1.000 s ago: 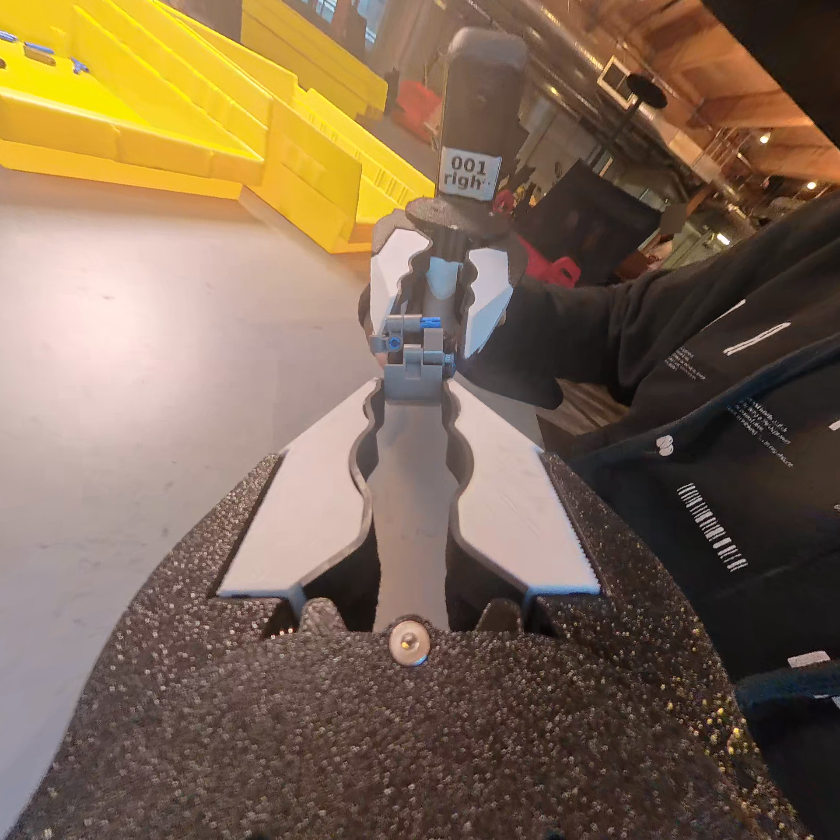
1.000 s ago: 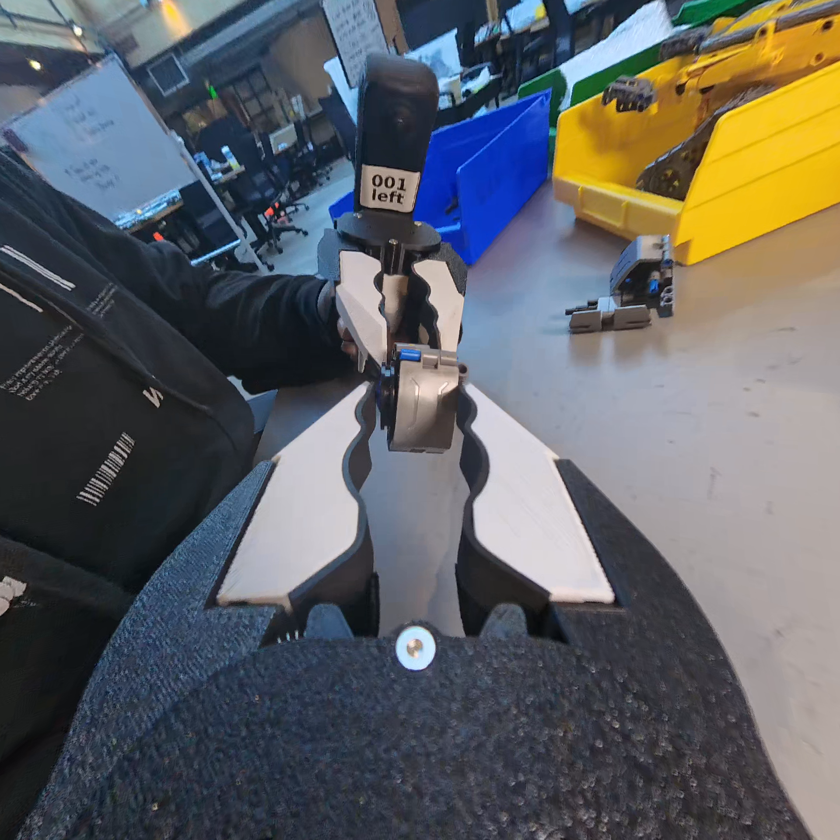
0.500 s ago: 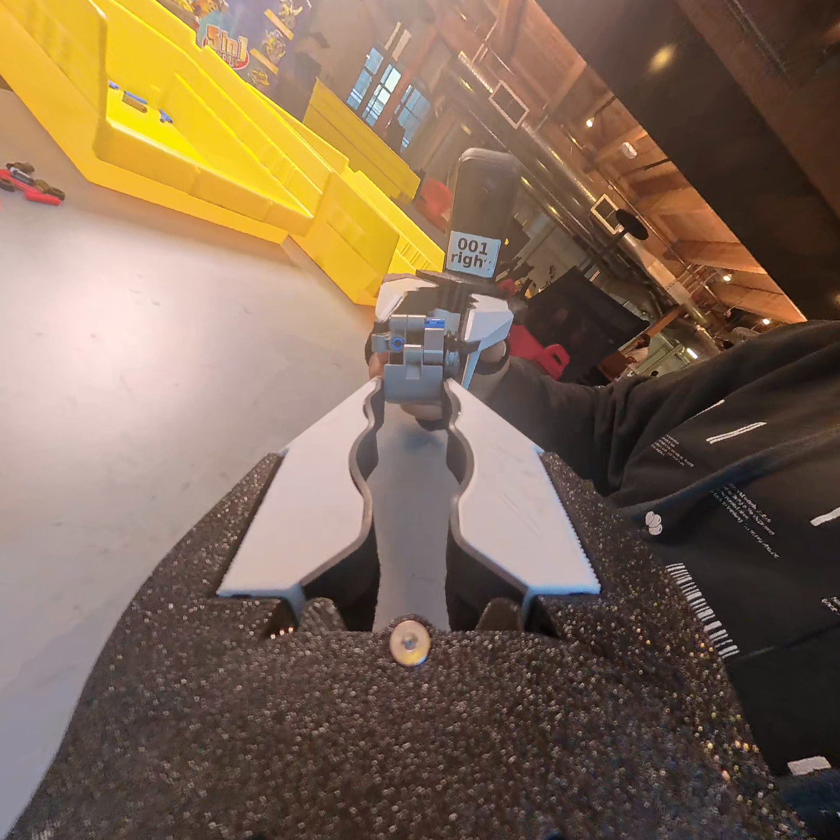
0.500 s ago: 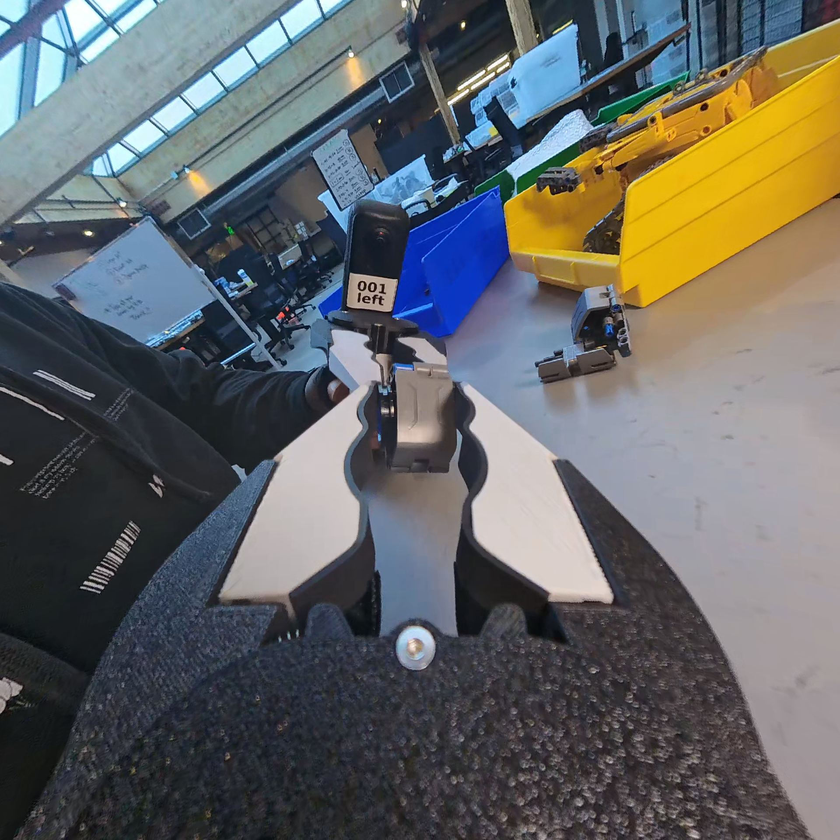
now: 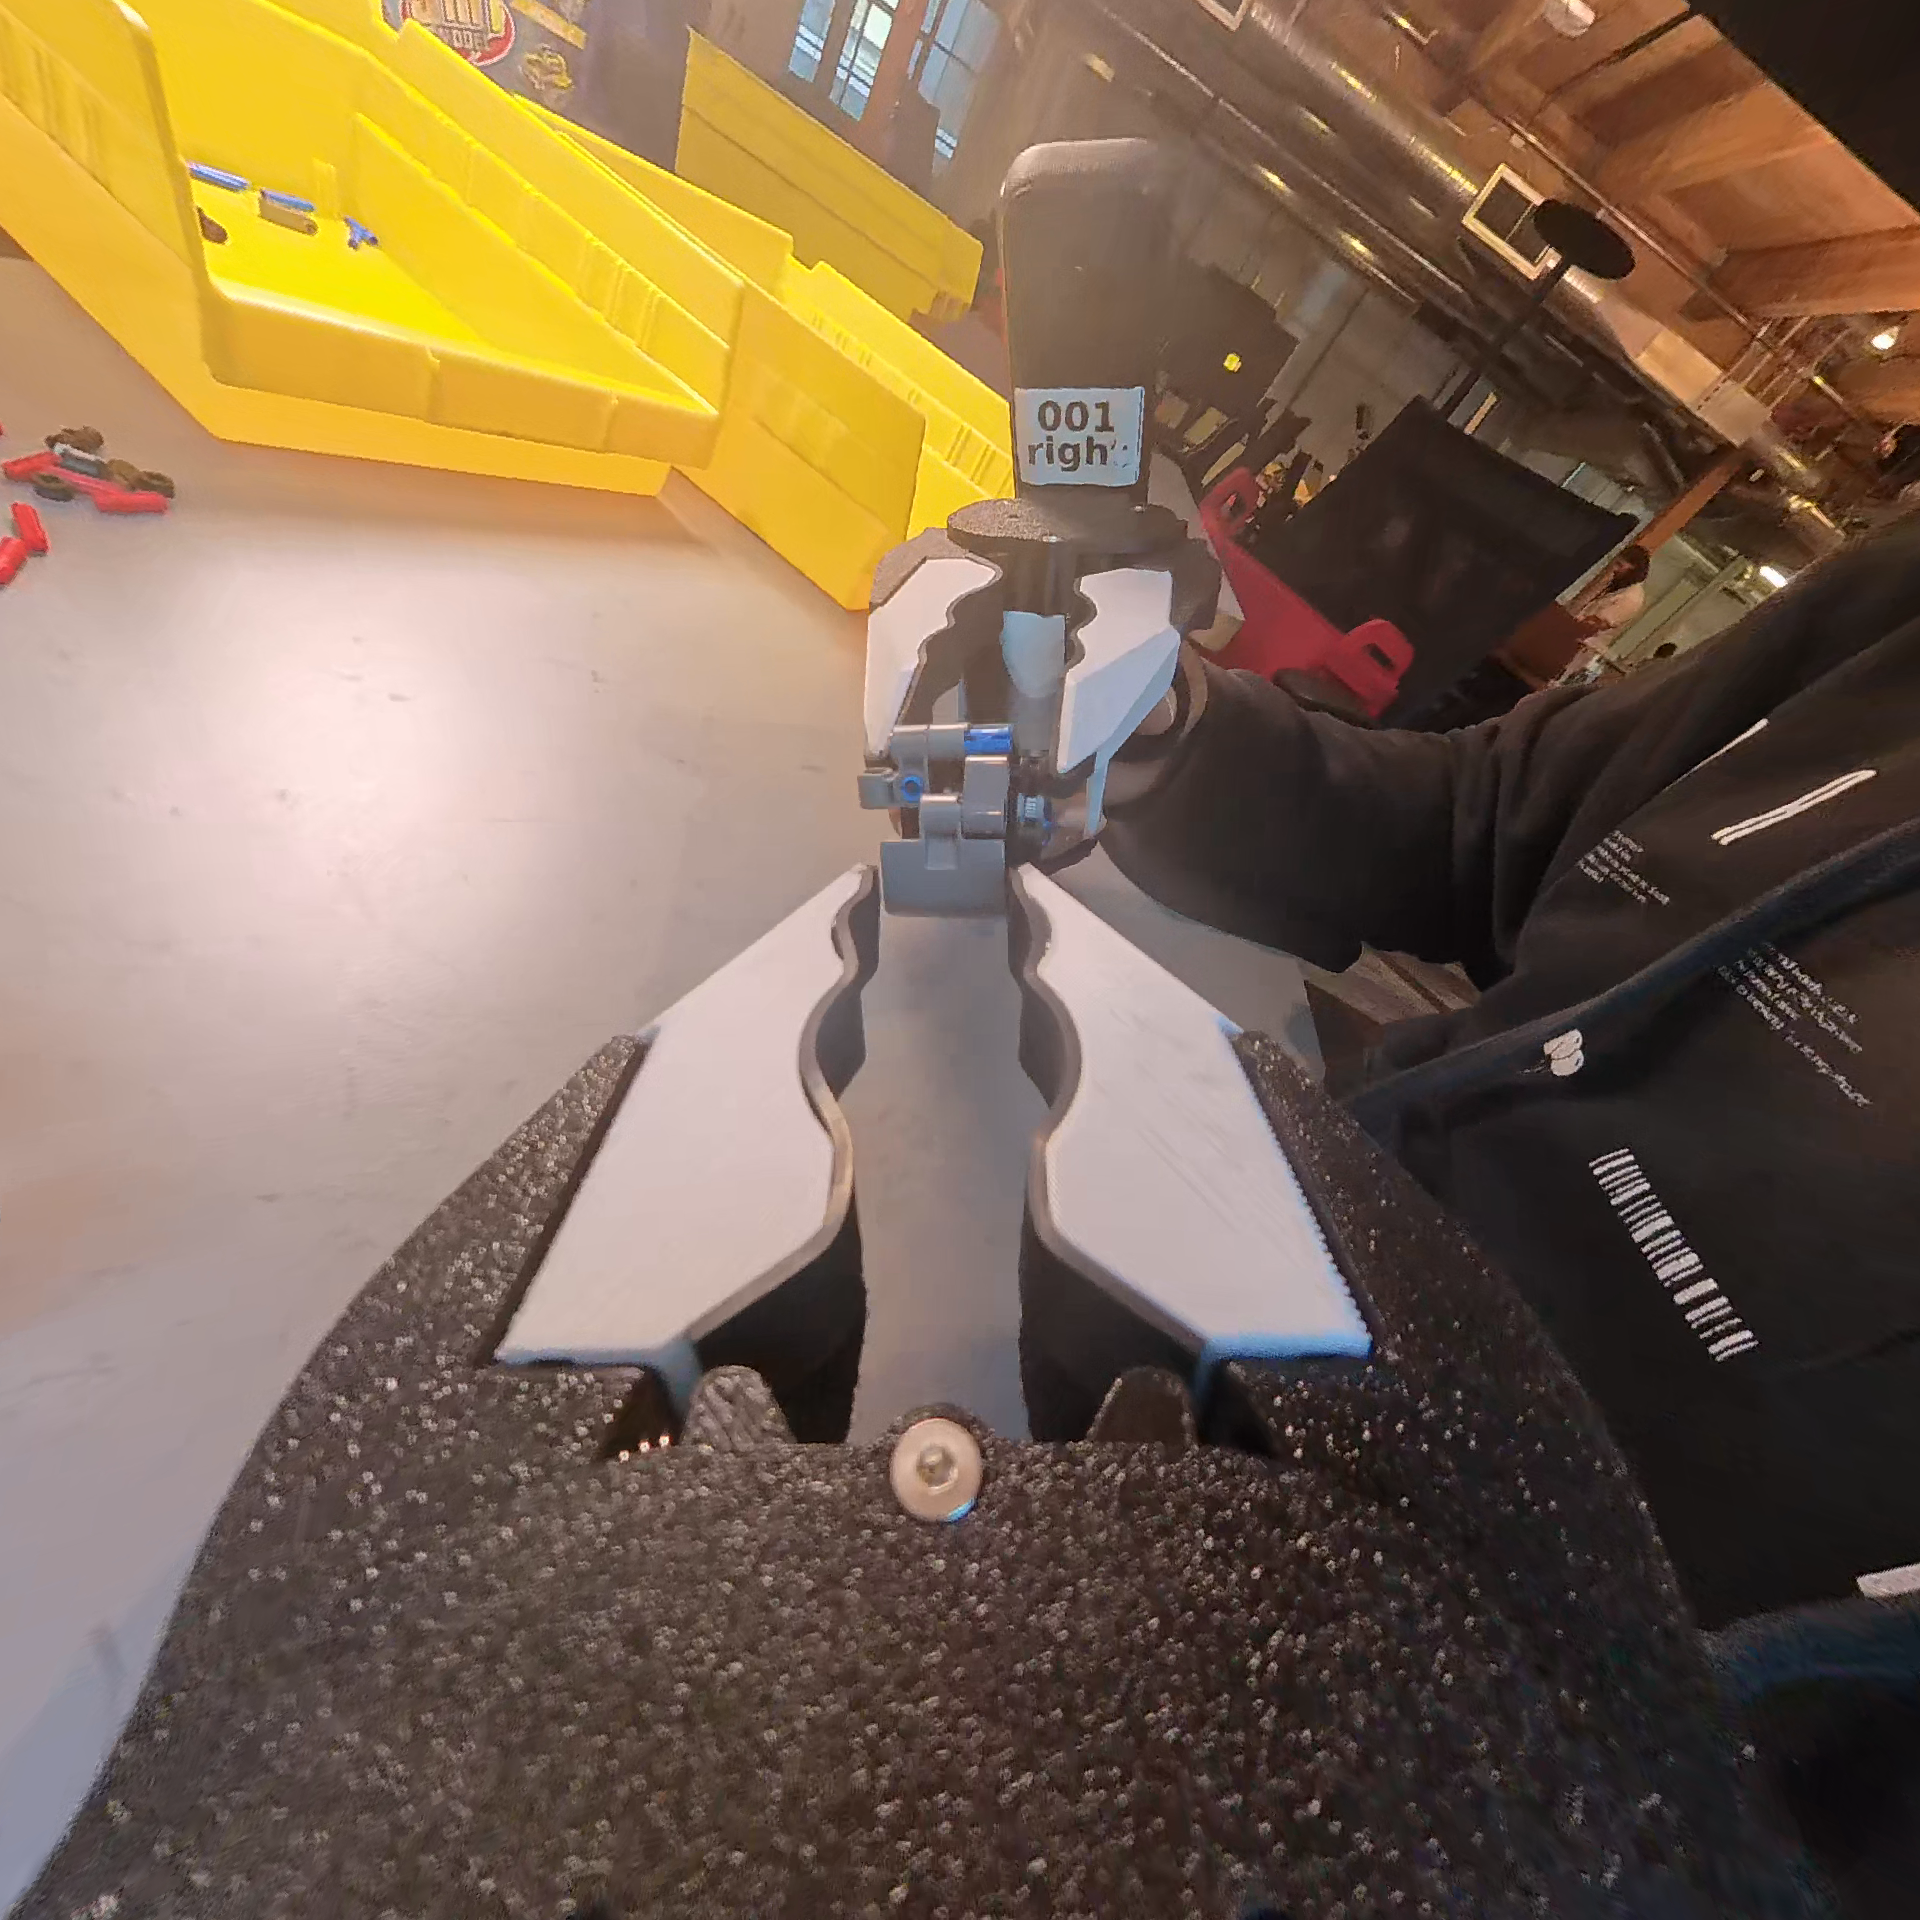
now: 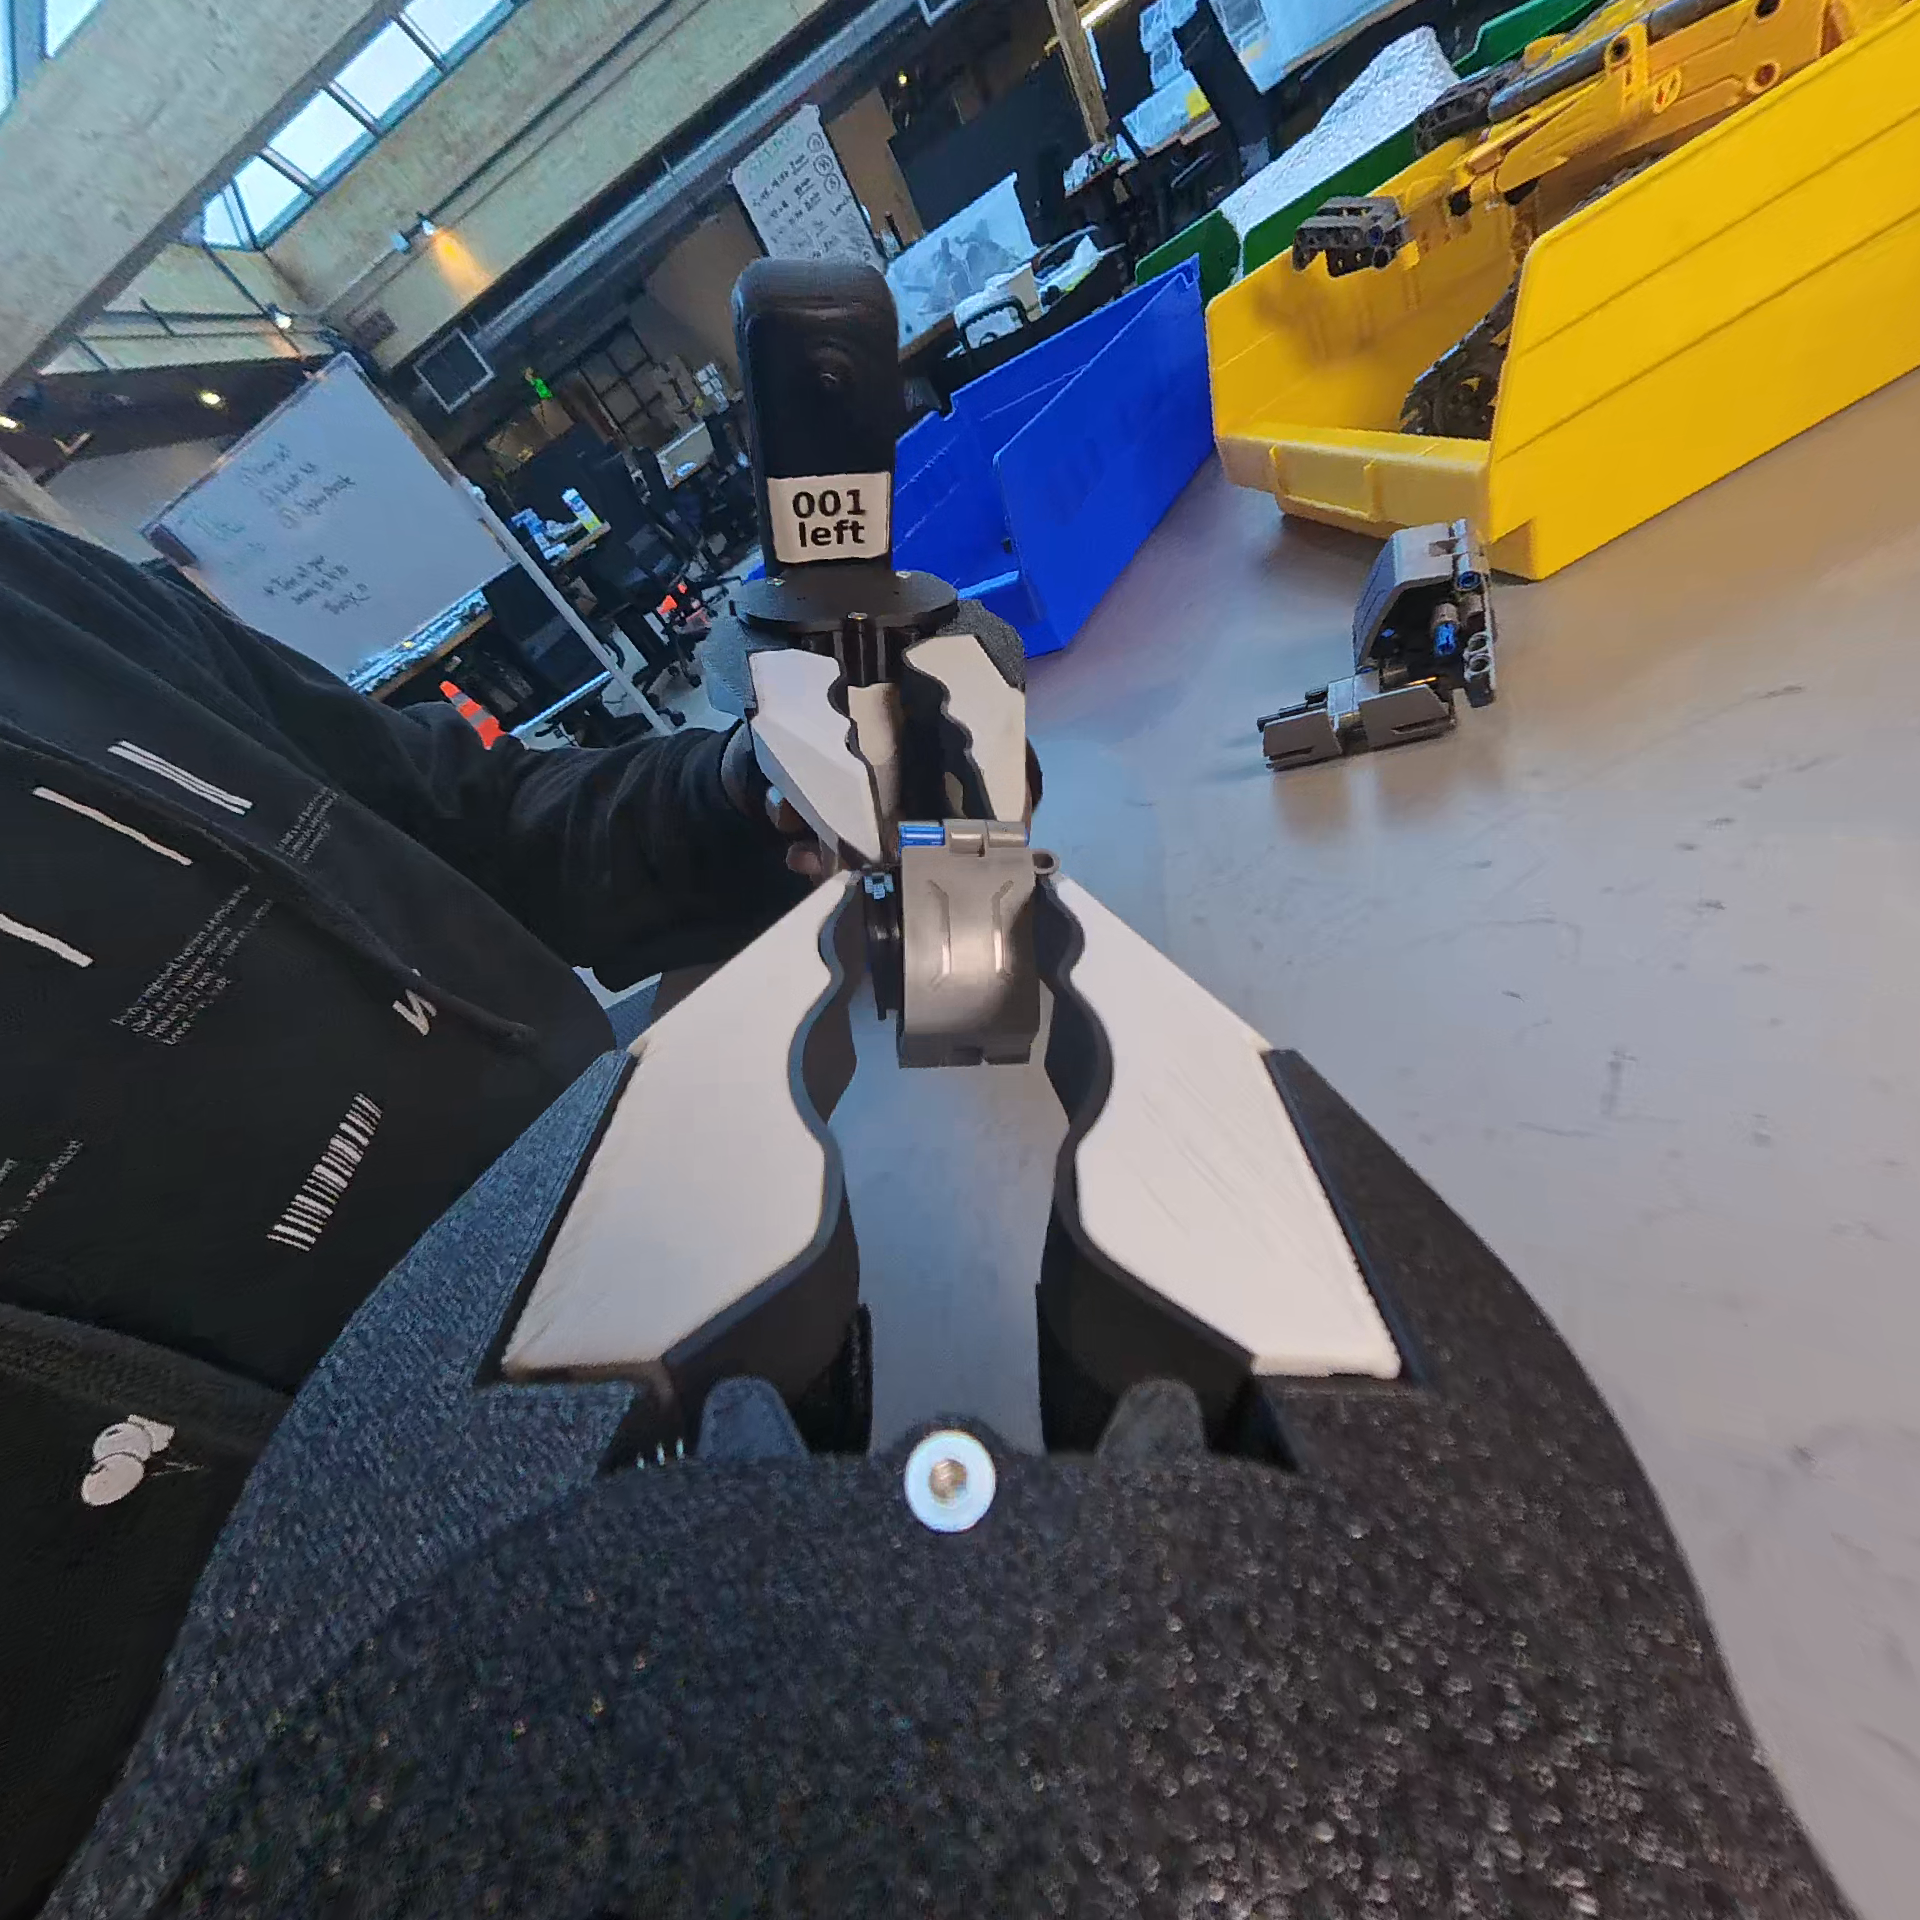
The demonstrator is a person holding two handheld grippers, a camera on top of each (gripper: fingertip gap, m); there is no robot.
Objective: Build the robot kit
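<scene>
The yellow plastic bins (image 5: 436, 343) run off the left wrist view's top-left edge, small bits inside too tiny to make out. Right wrist view: grey brick assembly's (image 6: 961, 956) far end hides behind the left hand-held gripper (image 6: 914, 831).

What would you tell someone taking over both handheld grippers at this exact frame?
Left gripper: shut on one end of a grey brick assembly, held in the air above the table.
Right gripper: shut on the same assembly from the opposite end, facing the left one.
Whether the assembly is one piece or two pressed together cannot be told.
On the table: a second grey brick piece beside a yellow bin, a blue bin behind it, and loose red pieces near the yellow trays.
</scene>
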